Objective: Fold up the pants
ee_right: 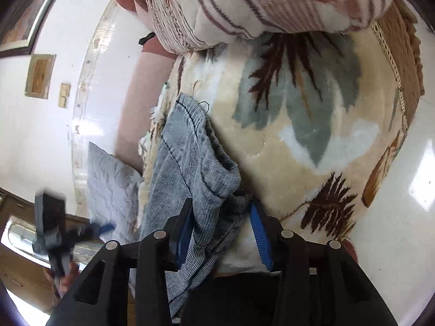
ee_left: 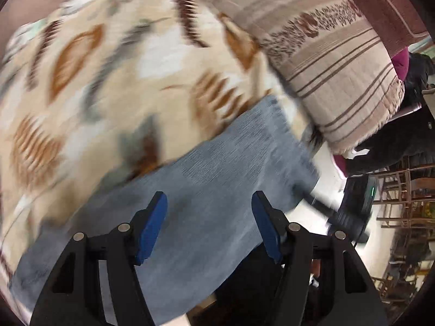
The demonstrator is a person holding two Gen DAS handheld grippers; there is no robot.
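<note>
From my left wrist feed, the whole frame is motion-smeared: the leaf-print blanket point(ee_left: 108, 76) reads only as streaks, and the weave of the pants point(ee_left: 212, 190) is blurred. The near end of the pants runs under the left gripper point(ee_left: 209, 206) housing and off the bottom edge. Furniture at far right is too small and dark for me to identify.

On the right wrist feed, the right gripper point(ee_right: 221, 217) covers part of the bunched pants point(ee_right: 185, 163); I cannot confirm pad contact. A blurred dark object point(ee_right: 54, 233) at near left is unidentifiable.
</note>
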